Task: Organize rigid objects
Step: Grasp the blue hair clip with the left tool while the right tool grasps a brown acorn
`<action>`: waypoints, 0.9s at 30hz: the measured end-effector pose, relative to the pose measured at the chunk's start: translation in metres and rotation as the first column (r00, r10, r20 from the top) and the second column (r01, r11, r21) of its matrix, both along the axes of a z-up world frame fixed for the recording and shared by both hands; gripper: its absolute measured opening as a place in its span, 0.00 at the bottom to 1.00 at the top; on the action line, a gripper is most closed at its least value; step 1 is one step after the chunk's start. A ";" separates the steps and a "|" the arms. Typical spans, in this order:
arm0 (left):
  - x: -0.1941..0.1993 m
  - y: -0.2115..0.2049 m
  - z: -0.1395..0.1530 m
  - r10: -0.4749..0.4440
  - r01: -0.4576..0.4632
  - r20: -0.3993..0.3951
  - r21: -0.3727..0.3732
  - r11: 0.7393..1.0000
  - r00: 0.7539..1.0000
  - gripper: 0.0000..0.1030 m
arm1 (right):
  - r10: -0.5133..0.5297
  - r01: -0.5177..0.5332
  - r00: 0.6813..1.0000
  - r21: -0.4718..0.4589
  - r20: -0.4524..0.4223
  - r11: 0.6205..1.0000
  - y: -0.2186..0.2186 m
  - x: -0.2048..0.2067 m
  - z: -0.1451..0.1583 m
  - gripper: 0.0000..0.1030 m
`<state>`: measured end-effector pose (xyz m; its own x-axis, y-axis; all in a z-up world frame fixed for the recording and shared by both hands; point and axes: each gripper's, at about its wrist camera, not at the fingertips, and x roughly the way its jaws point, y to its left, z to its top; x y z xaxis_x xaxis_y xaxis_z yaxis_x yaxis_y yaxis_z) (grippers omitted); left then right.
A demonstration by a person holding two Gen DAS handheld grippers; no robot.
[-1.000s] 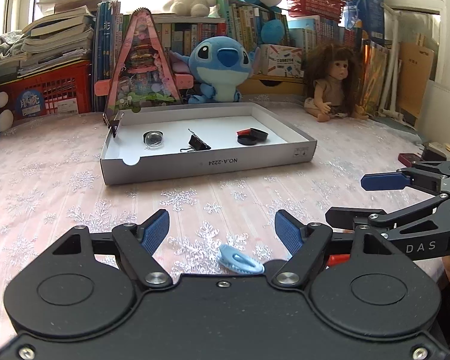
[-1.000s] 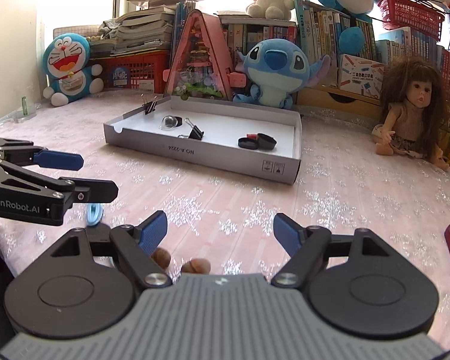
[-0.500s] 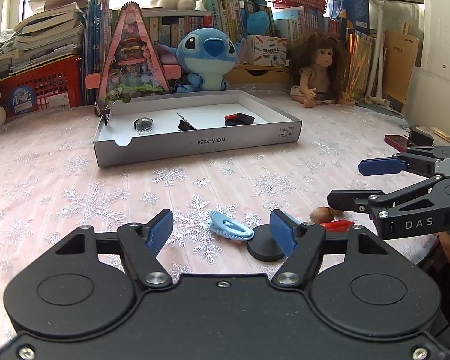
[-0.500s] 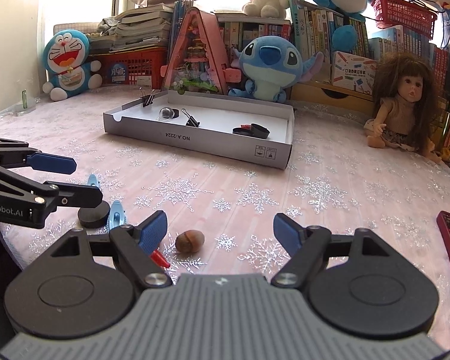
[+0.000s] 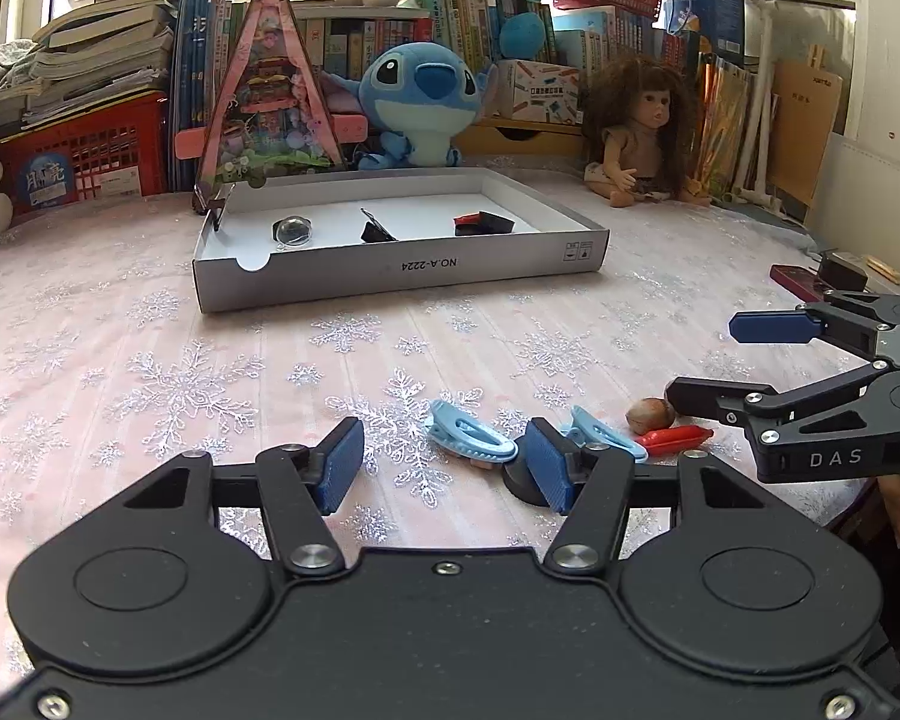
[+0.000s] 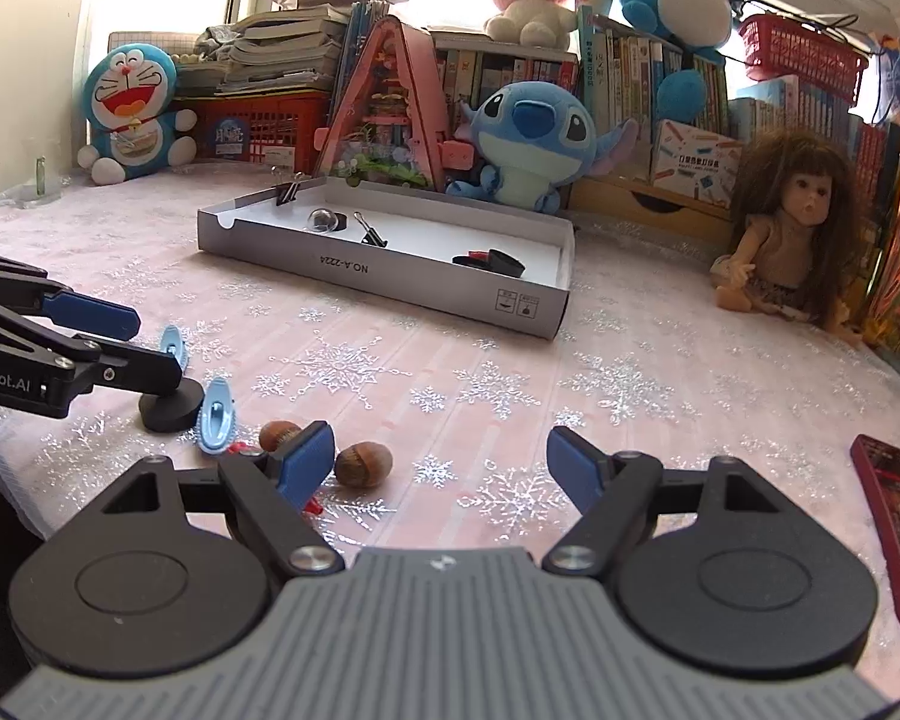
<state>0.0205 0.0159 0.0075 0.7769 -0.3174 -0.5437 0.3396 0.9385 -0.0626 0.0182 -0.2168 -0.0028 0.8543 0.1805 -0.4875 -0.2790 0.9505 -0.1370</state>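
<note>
Closing on nothing yet, the left gripper (image 5: 444,471) narrows over a blue clip (image 5: 471,437) near the desk's front edge; the right gripper (image 6: 441,461) waits wide open, empty; next, lower and pinch.

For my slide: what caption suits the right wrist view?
Open right hand-held gripper hovers over nuts and clips near the box.

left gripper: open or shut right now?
Open. The left gripper jaws have just been closing, yet stand apart, pressing nothing; the blue clip lies beyond them.
</note>
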 end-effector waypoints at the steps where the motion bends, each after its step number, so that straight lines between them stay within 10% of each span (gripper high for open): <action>1: 0.001 0.000 0.000 0.007 -0.007 0.000 0.002 1.000 1.000 0.55 | 0.000 0.000 1.000 -0.003 0.001 1.000 0.000 0.000 0.000 0.84; 23: 0.010 0.004 -0.005 0.059 -0.059 0.003 0.031 0.998 0.998 0.37 | 0.011 -0.010 0.999 0.020 -0.037 1.000 -0.001 0.000 -0.009 0.75; 25: 0.010 0.003 -0.005 0.060 -0.060 0.002 0.028 0.998 0.998 0.24 | 0.018 -0.017 0.999 0.032 -0.041 0.999 0.001 0.000 -0.008 0.67; 27: 0.009 0.002 -0.004 0.064 -0.064 0.004 0.025 0.998 0.998 0.24 | 0.025 -0.023 0.999 0.045 -0.044 0.999 0.002 -0.002 -0.007 0.39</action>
